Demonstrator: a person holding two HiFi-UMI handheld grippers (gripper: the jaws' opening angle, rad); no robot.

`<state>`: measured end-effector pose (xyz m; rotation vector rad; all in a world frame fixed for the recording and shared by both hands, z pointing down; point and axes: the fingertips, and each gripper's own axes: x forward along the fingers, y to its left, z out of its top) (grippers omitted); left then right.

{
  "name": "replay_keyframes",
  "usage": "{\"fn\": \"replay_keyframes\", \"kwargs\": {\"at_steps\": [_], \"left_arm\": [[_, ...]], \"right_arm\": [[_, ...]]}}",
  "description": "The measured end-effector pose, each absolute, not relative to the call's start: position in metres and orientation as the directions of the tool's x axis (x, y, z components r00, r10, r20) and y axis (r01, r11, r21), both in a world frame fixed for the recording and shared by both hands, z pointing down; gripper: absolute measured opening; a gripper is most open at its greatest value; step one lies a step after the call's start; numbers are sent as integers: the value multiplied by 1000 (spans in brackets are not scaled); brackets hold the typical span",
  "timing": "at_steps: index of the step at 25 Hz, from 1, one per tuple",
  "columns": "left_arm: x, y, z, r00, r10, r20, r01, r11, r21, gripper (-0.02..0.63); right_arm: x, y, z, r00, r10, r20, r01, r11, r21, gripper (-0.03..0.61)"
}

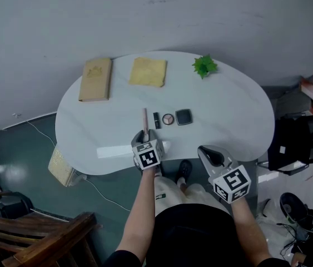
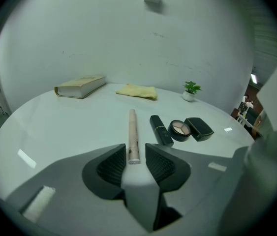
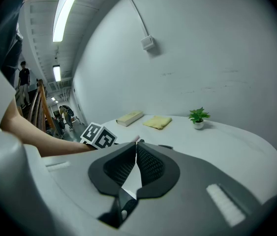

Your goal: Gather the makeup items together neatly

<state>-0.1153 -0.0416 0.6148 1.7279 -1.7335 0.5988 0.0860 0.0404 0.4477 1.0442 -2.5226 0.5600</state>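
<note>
On the white table [image 1: 89, 127] a row of makeup lies side by side: a beige tube [image 1: 145, 120], a black lipstick [image 1: 157, 117], a round open eyeshadow compact [image 1: 168, 118] and a square black compact [image 1: 183, 116]. My left gripper [image 1: 145, 133] sits at the tube's near end. In the left gripper view the tube [image 2: 133, 136] lies flat on the table between the jaws of the left gripper [image 2: 136, 157], with small gaps on both sides, so the gripper is open. My right gripper [image 1: 210, 154] hangs off the table's front edge, shut and empty [image 3: 136, 154].
A tan book [image 1: 95, 79], a folded yellow cloth [image 1: 148, 72] and a small potted plant [image 1: 204, 65] stand along the table's far side. A wooden chair [image 1: 39, 238] is on the floor at lower left, bags and clutter [image 1: 295, 143] at right.
</note>
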Motion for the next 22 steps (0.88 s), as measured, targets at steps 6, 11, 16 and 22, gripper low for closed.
{"fn": "replay_keyframes", "kwargs": {"at_steps": [6,11,16,22], "left_arm": [[-115,-37,612,56,-718,694,-993,35,116,144],[-117,-33,601,65,-743,666,-995,3,100,152],[-118,-30,570,75,-762,644,-996,-22,90,152],[-112,-28,528,111,-798,592,-993,-63,101,150]], "right_arm": [[87,39,445,-665,-598,447,-729,648,-219,15],[87,35,441,-661,-605,443,-733,647,-210,15],[84,26,436,-660,-612,436,-734,649,-201,15],[78,12,425,-667,-621,411,-730,655,-194,15]]}}
